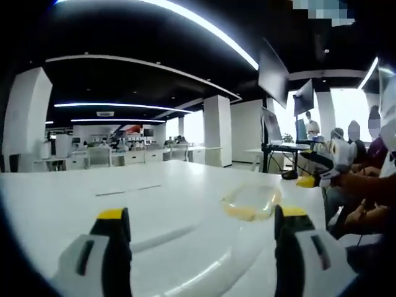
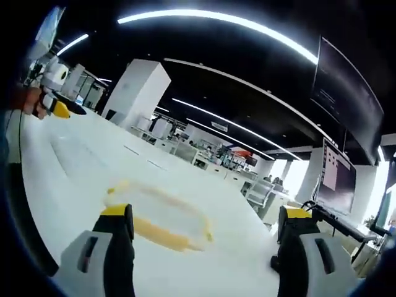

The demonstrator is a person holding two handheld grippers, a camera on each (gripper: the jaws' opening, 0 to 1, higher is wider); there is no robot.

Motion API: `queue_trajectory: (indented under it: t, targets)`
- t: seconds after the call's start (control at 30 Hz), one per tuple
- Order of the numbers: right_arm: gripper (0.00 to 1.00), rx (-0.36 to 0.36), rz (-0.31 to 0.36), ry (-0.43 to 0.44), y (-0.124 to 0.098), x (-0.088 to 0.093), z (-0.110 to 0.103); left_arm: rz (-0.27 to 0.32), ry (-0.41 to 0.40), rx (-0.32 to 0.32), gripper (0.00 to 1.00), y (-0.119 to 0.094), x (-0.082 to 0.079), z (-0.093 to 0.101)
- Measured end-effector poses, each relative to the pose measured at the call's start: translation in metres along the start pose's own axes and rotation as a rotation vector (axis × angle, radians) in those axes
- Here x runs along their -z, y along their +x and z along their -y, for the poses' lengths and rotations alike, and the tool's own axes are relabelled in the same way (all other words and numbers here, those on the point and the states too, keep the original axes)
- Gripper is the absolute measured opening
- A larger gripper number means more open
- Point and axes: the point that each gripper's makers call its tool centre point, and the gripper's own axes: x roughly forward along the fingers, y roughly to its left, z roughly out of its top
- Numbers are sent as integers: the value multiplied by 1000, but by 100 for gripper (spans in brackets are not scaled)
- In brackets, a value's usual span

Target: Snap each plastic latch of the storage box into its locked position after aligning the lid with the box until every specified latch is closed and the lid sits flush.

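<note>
Storage box (image 1: 250, 204) on white bench (image 1: 93, 204), fingers spread.
Clear, low, yellow-trimmed, it lies between both grippers; left gripper (image 1: 201, 238) and right gripper (image 2: 204, 238) hover apart from it, holding nothing, fingers (image 2: 117, 238) wide.

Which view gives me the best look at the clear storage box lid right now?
The right gripper view: the lid lies large between its open jaws, yellow edge showing. In the left gripper view the lid looks smaller, off to the right by the jaw, on the white table.
</note>
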Motion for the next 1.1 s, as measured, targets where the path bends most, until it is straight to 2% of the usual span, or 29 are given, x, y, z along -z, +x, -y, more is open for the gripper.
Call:
queue_trajectory:
  t: [0.13, 0.17, 0.33, 0.47, 0.5, 0.57, 0.67, 0.73, 0.77, 0.93, 1.1]
  targets:
    - [100, -22, 14, -20, 3, -2, 10, -7, 15, 23, 98, 9, -1, 7]
    - [100, -44, 34, -18, 4, -5, 10, -8, 23, 29, 98, 11, -2, 8]
    - [100, -86, 38, -34, 8, -3, 14, -21, 38, 57, 94, 20, -3, 14]
    - [100, -116, 42, -36, 12, -3, 19, -45, 47, 85, 95, 28, 0, 20]
    - [100, -157, 34, -48, 15, -1, 18, -63, 53, 97, 95, 32, 3, 24]
    - [100, -181, 24, -78, 17, 2, 19, -83, 57, 106, 95, 36, 7, 27]
    - [100, -221, 46, -41, 18, -1, 20, -112, 72, 119, 95, 39, 12, 36]
    - [100, -236, 48, -45, 19, -1, 24, -119, 79, 121, 95, 40, 13, 38]
    - [100, -259, 40, -79, 21, 2, 24, -126, 88, 128, 95, 43, 14, 41]
    - [100, -318, 34, -106, 24, 6, 24, -145, 119, 152, 95, 52, 16, 48]
    - [100, -419, 29, -161, 28, 13, 18, -171, 144, 185, 95, 64, 18, 56]
